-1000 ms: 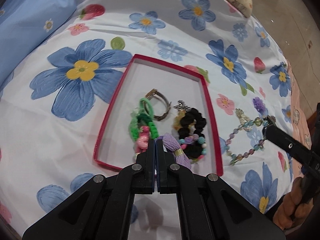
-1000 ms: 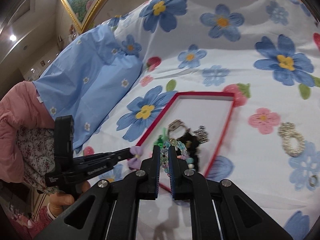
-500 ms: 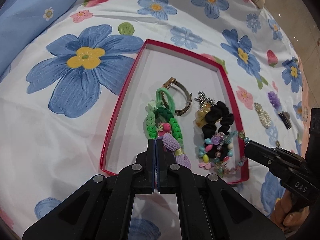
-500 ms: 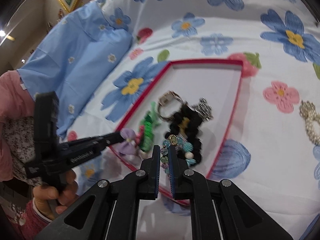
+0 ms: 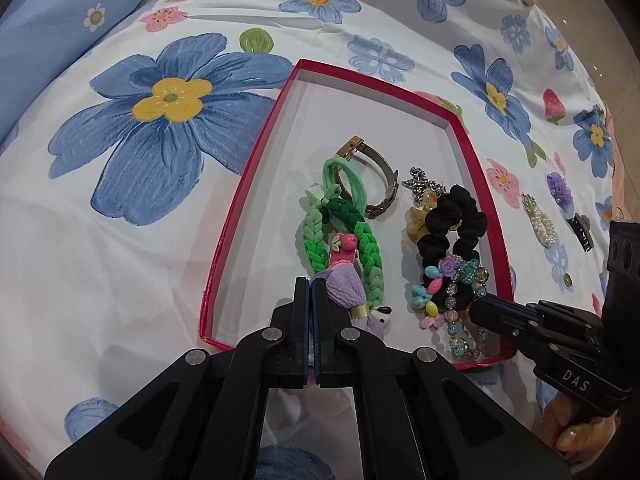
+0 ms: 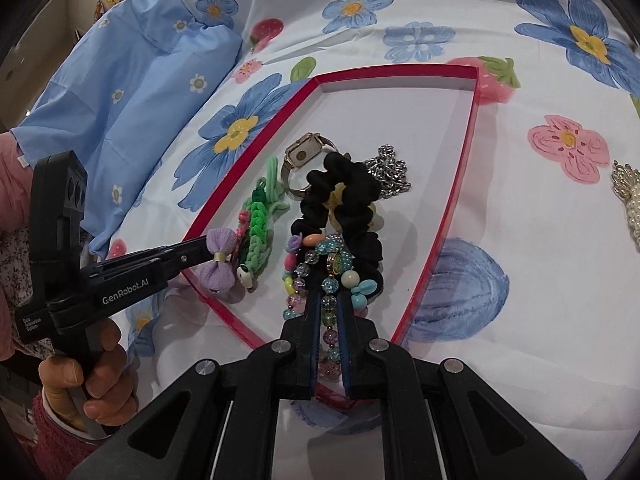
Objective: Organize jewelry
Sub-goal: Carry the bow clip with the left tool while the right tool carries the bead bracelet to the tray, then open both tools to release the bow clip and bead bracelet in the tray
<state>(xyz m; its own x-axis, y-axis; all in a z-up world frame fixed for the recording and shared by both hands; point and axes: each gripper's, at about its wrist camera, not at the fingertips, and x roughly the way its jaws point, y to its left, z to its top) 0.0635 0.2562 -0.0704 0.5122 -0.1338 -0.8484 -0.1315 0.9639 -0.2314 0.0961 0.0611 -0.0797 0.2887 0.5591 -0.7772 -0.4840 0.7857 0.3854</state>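
A red-rimmed white tray (image 5: 256, 168) (image 6: 460, 184) lies on the flowered bedsheet. It holds a watch (image 5: 376, 176), green braided bands (image 5: 320, 232), a black scrunchie (image 5: 452, 216) (image 6: 348, 196) and a silver chain (image 6: 390, 170). My left gripper (image 5: 311, 284) is shut on a purple bow hair tie (image 5: 348, 292) (image 6: 220, 256) at the tray's near edge. My right gripper (image 6: 329, 300) is shut on a colourful bead bracelet (image 6: 328, 276) (image 5: 456, 312), which hangs down onto the scrunchie inside the tray.
A pearl piece (image 5: 540, 220) (image 6: 630, 200), a purple flower clip (image 5: 560, 192) and a dark clip (image 5: 582, 228) lie on the sheet right of the tray. A blue pillow (image 6: 132, 92) lies to the left.
My right gripper has carried the bead bracelet from the sheet over the tray's right rim and lowered it onto the scrunchie. My left gripper has moved closer to the tray, still holding the bow.
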